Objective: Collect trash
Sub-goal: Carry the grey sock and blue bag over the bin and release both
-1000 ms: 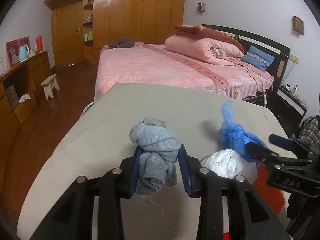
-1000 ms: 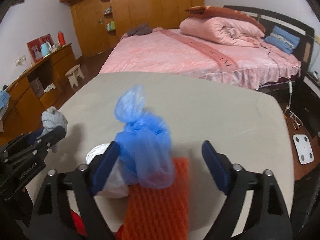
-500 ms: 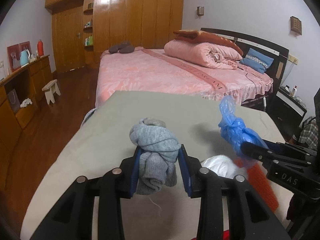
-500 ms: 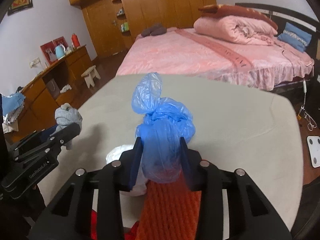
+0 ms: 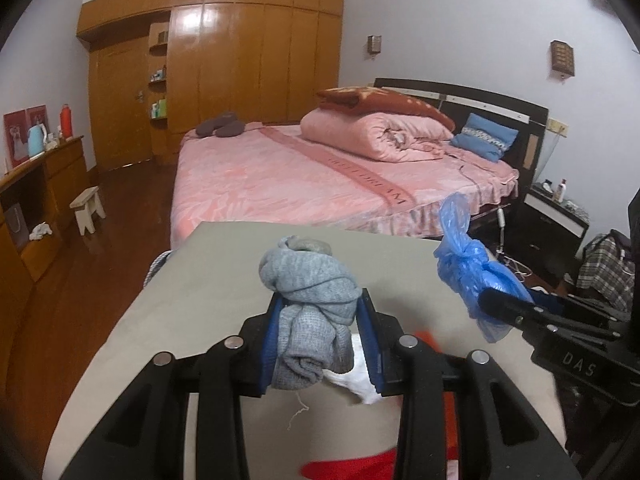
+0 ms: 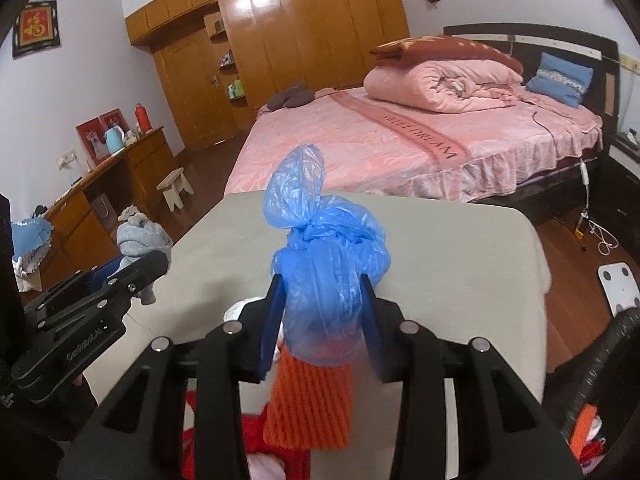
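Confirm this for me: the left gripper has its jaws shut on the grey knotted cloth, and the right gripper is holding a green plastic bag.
Only the colour is wrong. The right gripper holds a blue plastic bag, as the right wrist view shows. The left gripper does clamp the grey knotted cloth.

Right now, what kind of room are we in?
A bedroom, most likely: a pink-covered bed with a rolled quilt, a dark headboard, and a wooden wardrobe wall.

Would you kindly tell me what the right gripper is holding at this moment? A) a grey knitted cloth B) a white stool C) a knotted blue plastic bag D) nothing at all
C: the right gripper has both fingers closed on the blue plastic bag, while the grey cloth sits in the left gripper.
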`<action>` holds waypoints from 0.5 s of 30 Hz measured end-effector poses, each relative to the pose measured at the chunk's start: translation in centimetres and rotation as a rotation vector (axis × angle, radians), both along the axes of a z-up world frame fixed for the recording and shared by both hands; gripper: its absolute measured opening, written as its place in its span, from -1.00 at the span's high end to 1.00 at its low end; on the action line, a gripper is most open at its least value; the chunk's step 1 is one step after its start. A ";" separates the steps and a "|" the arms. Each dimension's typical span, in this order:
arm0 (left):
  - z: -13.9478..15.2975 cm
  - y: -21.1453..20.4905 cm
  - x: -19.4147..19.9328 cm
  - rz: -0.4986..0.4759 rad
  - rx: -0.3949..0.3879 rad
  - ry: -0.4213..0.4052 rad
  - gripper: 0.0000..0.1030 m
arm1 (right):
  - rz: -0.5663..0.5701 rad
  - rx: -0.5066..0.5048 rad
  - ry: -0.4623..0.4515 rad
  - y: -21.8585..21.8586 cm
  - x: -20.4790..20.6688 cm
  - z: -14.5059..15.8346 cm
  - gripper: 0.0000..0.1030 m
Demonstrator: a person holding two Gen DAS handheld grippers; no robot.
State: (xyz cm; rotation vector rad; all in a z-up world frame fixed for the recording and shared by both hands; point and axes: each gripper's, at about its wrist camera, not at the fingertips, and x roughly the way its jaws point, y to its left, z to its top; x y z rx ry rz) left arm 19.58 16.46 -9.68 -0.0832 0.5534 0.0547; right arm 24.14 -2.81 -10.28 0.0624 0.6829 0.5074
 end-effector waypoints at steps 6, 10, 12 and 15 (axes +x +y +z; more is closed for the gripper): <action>1.1 -2.7 -1.2 -0.045 -0.010 -0.016 0.30 | -0.036 0.007 -0.011 -2.6 -2.1 0.9 0.31; 1.6 -4.1 -2.2 -0.070 -0.013 -0.027 0.30 | -0.057 0.006 -0.022 -4.1 -3.5 1.6 0.31; 2.0 -4.9 -2.7 -0.082 -0.015 -0.033 0.30 | -0.068 0.001 -0.030 -5.0 -4.4 2.0 0.31; 2.5 -6.0 -3.3 -0.097 -0.024 -0.038 0.30 | -0.087 0.003 -0.041 -6.4 -5.7 2.7 0.31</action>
